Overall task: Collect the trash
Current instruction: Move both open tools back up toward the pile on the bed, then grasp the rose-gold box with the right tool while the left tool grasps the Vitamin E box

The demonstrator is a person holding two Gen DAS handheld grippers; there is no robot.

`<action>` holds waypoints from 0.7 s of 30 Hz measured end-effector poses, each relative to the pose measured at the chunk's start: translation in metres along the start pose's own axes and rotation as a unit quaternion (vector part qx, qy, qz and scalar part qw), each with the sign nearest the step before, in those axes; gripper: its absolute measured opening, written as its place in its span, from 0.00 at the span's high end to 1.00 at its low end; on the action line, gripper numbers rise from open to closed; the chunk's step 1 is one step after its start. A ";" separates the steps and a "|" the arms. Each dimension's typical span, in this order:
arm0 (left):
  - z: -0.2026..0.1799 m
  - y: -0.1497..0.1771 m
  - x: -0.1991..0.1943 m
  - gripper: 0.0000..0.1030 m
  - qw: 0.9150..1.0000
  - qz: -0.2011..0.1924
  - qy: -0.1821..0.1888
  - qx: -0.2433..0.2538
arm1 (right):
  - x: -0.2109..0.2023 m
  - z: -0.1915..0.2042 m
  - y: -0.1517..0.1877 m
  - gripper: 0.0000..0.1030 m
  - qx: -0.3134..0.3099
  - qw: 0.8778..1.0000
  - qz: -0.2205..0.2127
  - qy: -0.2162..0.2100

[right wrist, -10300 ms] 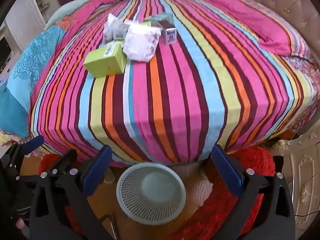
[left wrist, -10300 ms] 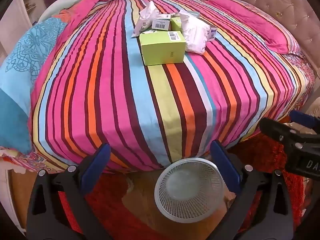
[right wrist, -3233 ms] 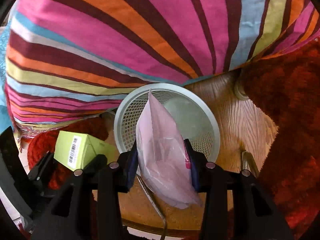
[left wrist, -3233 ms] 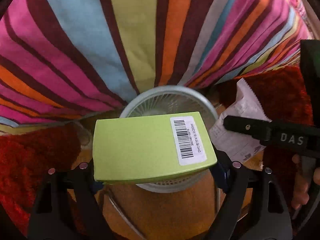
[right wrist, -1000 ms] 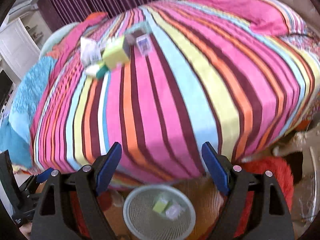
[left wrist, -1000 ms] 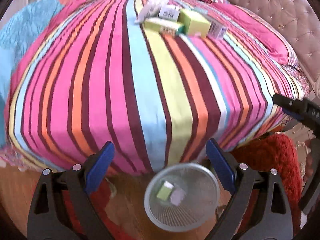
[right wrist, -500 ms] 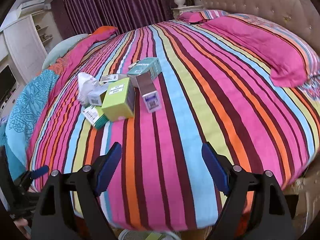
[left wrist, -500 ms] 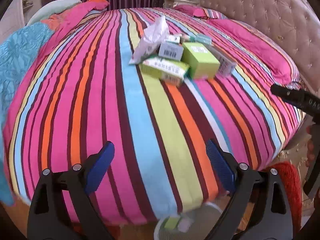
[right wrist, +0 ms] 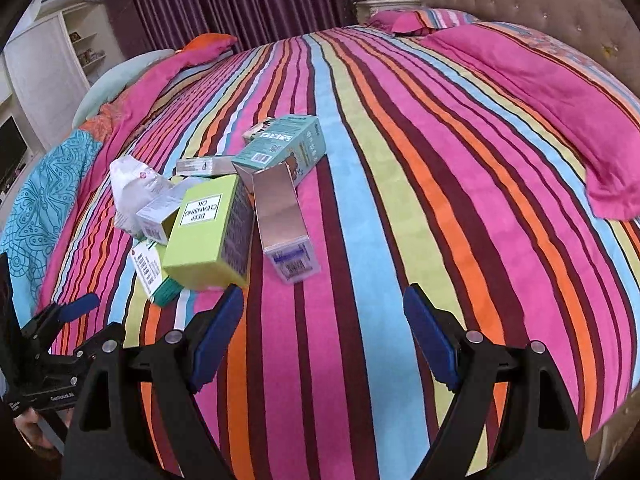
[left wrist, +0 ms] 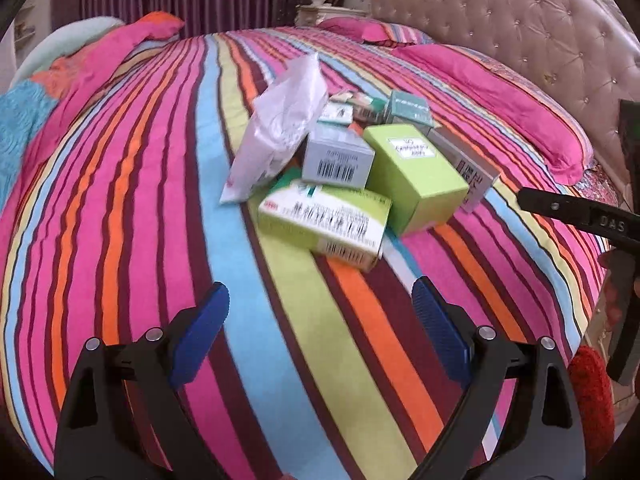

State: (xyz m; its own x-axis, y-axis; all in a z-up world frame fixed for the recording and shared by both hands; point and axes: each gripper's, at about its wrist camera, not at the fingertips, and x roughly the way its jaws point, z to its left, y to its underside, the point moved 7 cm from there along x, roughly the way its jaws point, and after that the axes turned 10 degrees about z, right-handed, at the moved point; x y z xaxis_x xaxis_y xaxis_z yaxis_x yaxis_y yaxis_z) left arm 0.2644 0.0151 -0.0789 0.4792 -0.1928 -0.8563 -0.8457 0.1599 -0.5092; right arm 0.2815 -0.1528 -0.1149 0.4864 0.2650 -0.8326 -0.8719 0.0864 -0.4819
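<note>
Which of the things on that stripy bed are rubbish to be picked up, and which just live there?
Rubbish: lime box, flat green box, grey barcode box, teal box, pink open carton, white bag.

Stays: bedspread, pink pillow, headboard.

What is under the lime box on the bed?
The lime box rests partly on a flat green-and-white carton, whose end sticks out. What else lies beneath is covered.

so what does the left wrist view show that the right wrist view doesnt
Only the left wrist view: the flat green box's long printed face, and a red rug at the bed's edge.
Only the right wrist view: a white shelf unit and the lime box's "deep cleansing oil" label.
Both: the striped bedspread, white plastic bag and both empty grippers.
</note>
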 end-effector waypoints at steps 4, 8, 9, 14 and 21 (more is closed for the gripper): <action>-0.003 -0.014 0.005 0.13 1.000 -0.008 0.006 0.023 | 0.009 0.003 -0.009 0.24 -0.005 1.000 0.004 -0.003; -0.006 -0.024 0.015 0.13 0.999 -0.004 0.016 0.040 | 0.017 0.004 -0.017 0.24 -0.010 1.000 0.008 -0.003; -0.005 -0.026 0.017 0.13 0.999 -0.004 0.017 0.043 | 0.018 0.004 -0.018 0.24 -0.012 1.000 0.009 -0.004; -0.002 -0.038 0.026 0.13 0.998 -0.005 0.018 0.055 | 0.026 0.008 -0.026 0.24 -0.029 0.999 0.016 -0.006; -0.002 -0.044 0.042 0.13 0.998 0.008 0.024 0.064 | 0.040 0.012 -0.035 0.24 -0.040 0.999 0.025 -0.004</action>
State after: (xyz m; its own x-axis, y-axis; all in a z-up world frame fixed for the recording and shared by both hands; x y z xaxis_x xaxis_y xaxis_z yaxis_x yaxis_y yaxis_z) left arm 0.3213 -0.0016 -0.0919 0.4516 -0.2343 -0.8609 -0.8150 0.2845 -0.5049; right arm 0.3310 -0.1337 -0.1285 0.4409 0.2746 -0.8545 -0.8881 -0.0042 -0.4596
